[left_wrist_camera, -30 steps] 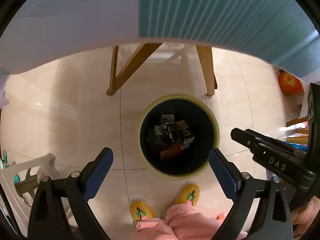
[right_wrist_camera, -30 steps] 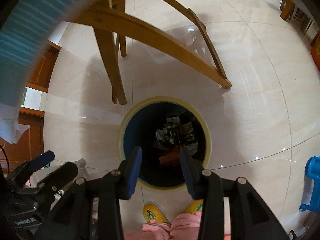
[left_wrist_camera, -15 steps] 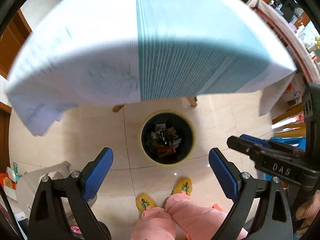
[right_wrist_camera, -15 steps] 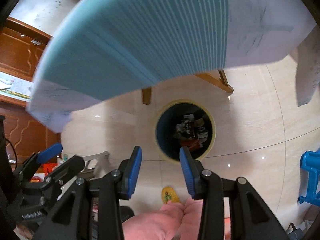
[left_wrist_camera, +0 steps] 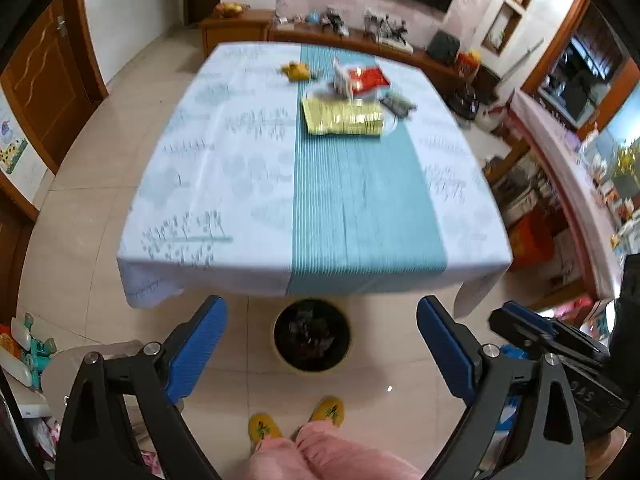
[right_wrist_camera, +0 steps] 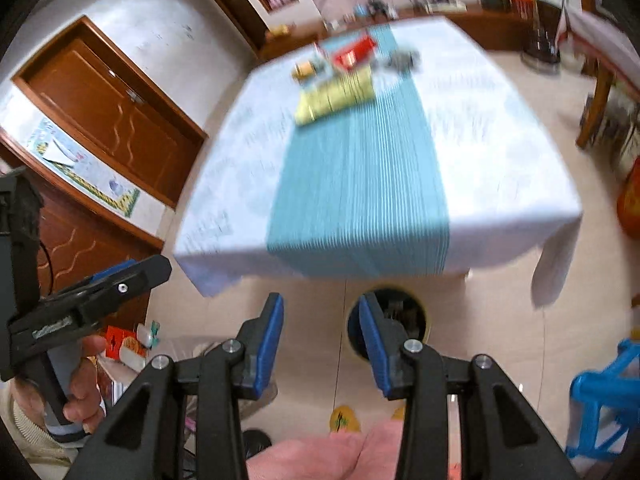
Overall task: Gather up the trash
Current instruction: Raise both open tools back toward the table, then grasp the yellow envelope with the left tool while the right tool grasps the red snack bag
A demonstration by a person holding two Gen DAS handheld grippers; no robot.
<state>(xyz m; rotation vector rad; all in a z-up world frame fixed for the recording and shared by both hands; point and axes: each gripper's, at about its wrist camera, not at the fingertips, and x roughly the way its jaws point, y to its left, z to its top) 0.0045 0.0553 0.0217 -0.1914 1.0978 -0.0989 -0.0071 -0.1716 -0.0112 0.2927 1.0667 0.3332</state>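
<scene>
A round dark trash bin (left_wrist_camera: 312, 335) with a yellow rim stands on the floor at the table's near edge, with wrappers inside; it also shows in the right wrist view (right_wrist_camera: 404, 312). On the far part of the table lie a yellow packet (left_wrist_camera: 342, 117) (right_wrist_camera: 334, 97), a red wrapper (left_wrist_camera: 366, 77) (right_wrist_camera: 354, 53), a small yellow piece (left_wrist_camera: 295, 71) and a dark wrapper (left_wrist_camera: 397, 103). My left gripper (left_wrist_camera: 322, 342) is wide open and empty, high above the bin. My right gripper (right_wrist_camera: 321, 334) is open and empty, held high in front of the table.
The table (left_wrist_camera: 224, 168) has a white cloth with a teal runner. A blue plastic stool (right_wrist_camera: 604, 396) stands at the right, a white stool (left_wrist_camera: 76, 364) at the left. The person's pink trousers and yellow slippers (left_wrist_camera: 296, 420) are below. Cabinets line the far wall.
Both grippers have risen from close over the bin to well above table height and tilted up, so the table top and its trash came into view. Both stay open and empty.
</scene>
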